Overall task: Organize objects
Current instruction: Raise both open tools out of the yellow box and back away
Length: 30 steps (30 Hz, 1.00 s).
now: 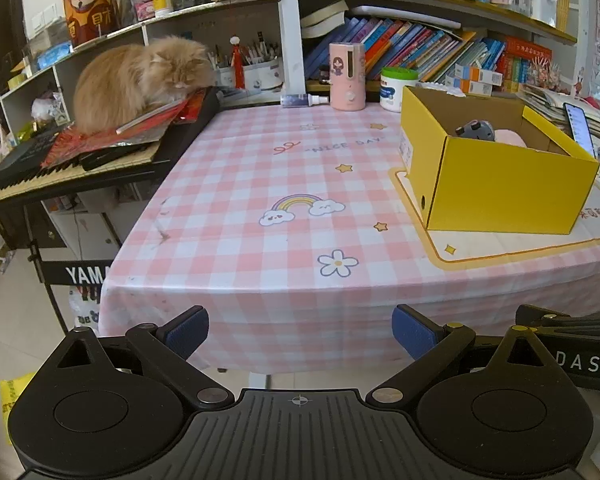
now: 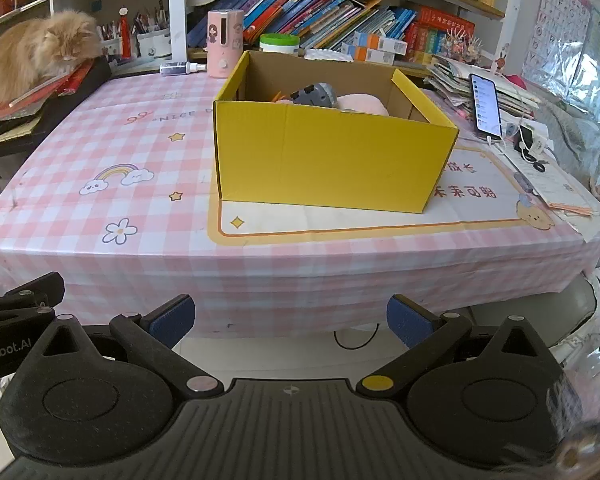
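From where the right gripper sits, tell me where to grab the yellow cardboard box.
Probably pinch the yellow cardboard box at its near wall's top edge, coming from above. The open top leaves that thin rim exposed; the body looks wider than the open right gripper.

The right gripper (image 2: 288, 318) is wide open, holding nothing, in front of the table (image 2: 300, 256). A yellow box (image 2: 332, 156) sits on it — gray toy (image 2: 316, 94) and pink thing (image 2: 362, 105) inside.
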Each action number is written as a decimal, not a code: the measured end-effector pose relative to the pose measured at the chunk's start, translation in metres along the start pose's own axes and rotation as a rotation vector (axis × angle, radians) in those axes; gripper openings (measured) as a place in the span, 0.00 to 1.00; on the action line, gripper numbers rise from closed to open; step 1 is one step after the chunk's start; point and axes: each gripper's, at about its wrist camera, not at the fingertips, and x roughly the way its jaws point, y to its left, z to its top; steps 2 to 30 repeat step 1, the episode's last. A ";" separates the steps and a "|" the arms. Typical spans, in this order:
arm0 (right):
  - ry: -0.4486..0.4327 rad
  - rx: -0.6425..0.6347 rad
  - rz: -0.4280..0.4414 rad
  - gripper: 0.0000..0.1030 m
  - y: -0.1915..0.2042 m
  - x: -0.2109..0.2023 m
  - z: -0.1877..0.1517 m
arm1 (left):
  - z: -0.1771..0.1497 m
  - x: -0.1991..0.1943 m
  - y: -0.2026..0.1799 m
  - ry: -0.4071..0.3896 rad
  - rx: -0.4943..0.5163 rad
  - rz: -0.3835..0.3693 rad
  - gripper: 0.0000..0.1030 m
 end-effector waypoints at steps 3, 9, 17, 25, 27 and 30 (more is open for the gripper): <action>0.002 0.000 0.000 1.00 0.000 0.001 0.000 | 0.001 0.001 0.000 0.000 -0.002 -0.005 0.97; 0.002 0.000 0.000 1.00 0.000 0.001 0.000 | 0.001 0.001 0.000 0.000 -0.002 -0.005 0.97; 0.002 0.000 0.000 1.00 0.000 0.001 0.000 | 0.001 0.001 0.000 0.000 -0.002 -0.005 0.97; 0.002 0.000 0.000 1.00 0.000 0.001 0.000 | 0.001 0.001 0.000 0.000 -0.002 -0.005 0.97; 0.002 0.000 0.000 1.00 0.000 0.001 0.000 | 0.001 0.001 0.000 0.000 -0.002 -0.005 0.97; 0.002 0.000 0.000 1.00 0.000 0.001 0.000 | 0.001 0.001 0.000 0.000 -0.002 -0.005 0.97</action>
